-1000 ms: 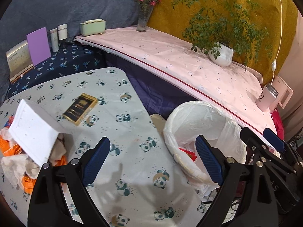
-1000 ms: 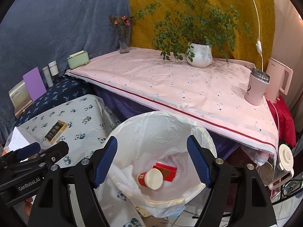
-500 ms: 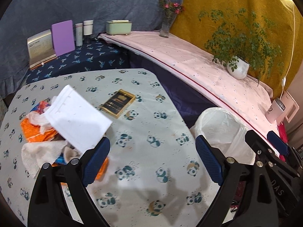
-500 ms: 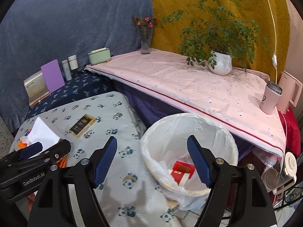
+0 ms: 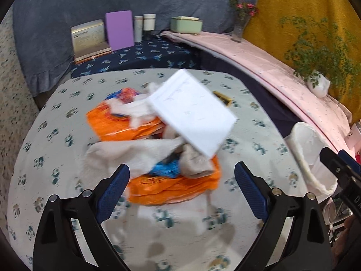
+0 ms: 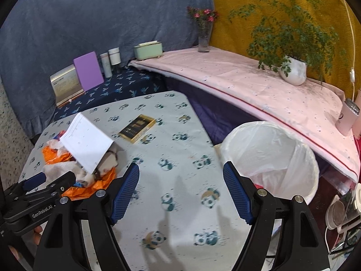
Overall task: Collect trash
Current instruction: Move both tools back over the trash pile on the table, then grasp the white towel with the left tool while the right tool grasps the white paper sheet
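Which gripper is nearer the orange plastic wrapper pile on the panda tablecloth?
Left. The left gripper hangs open directly over the orange plastic wrapper pile. The right gripper is open over bare cloth, between the pile and the white-lined trash bin.

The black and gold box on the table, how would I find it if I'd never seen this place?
Look at the panda-print tablecloth. Between the messy trash pile on its left and the white-bagged trash bin on its right lies the black and gold box. It is the only flat, dark, tidy thing, lying alone.
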Demonstrator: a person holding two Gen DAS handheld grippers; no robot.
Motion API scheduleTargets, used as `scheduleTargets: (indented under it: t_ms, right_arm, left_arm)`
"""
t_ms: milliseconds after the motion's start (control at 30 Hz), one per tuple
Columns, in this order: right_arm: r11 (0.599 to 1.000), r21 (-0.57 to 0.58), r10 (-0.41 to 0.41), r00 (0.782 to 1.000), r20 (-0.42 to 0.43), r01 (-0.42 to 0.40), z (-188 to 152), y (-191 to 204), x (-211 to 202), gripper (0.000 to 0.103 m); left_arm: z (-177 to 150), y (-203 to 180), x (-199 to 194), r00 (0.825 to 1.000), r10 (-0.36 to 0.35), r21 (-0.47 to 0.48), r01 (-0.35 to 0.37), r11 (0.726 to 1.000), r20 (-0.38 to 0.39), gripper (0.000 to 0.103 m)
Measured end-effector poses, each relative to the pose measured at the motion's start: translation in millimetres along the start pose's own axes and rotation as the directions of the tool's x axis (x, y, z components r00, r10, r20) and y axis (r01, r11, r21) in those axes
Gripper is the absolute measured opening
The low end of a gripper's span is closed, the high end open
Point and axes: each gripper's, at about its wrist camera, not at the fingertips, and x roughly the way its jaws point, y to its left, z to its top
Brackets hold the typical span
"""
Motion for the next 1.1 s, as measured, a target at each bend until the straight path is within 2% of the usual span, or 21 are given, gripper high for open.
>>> scheduleTargets:
  t_ms: [200, 367, 567, 633, 900, 933, 1000, 1067, 1100]
  right_arm:
    - [0.998, -0.024, 0.059, 0.998, -0.037, -0.06, -4.3, 32.9, 13.5, 0.073]
    - [0.993, -0.035, 0.113, 0.992, -0.06, -0.115, -3.2, 55.8, 27.2, 0.073]
    - [0.98, -0.025, 0.195, 0.976, -0.097, -0.199, 2.6, 78.0, 53.7, 0.073]
    - [0.973, -0.015, 0.227, 0.968, -0.11, -0.23, 5.1, 83.3, 65.2, 0.073]
    - [0.954, 0.029, 0.299, 0.941, -0.159, -0.298, 10.0, 94.4, 106.1, 0.073]
    - [0.952, 0.033, 0.306, 0.938, -0.161, -0.305, 10.1, 95.7, 109.6, 0.071]
    - [0.943, 0.041, 0.332, 0.928, -0.167, -0.33, 10.4, 98.2, 114.7, 0.066]
    - [0.933, 0.05, 0.359, 0.918, -0.168, -0.355, 10.9, 101.8, 117.0, 0.06]
    - [0.93, 0.048, 0.367, 0.915, -0.166, -0.364, 11.6, 103.7, 116.9, 0.052]
  left_arm:
    - [-5.5, 52.1, 5.5, 0.999, 0.051, -0.066, -0.052, 0.996, -0.014, 0.09]
    - [-9.7, 80.3, 15.8, 0.997, 0.077, -0.055, -0.079, 0.995, -0.031, 0.09]
    - [-9.2, 100.0, 33.9, 0.998, 0.047, -0.045, -0.049, 0.998, -0.048, 0.089]
    - [-8.4, 103.1, 39.4, 0.998, 0.032, -0.039, -0.034, 0.999, -0.058, 0.085]
    - [-7.9, 100.8, 53.9, 0.995, -0.04, -0.028, 0.037, 0.999, -0.093, 0.047]
    - [-8.2, 99.7, 54.3, 0.994, -0.046, -0.028, 0.043, 0.999, -0.095, 0.044]
    - [-8.5, 97.3, 55.6, 0.993, -0.061, -0.025, 0.059, 0.998, -0.101, 0.031]
    - [-9.0, 95.1, 56.0, 0.992, -0.071, -0.024, 0.069, 0.997, -0.106, 0.025]
    - [-9.4, 94.2, 55.7, 0.992, -0.068, -0.024, 0.066, 0.998, -0.106, 0.021]
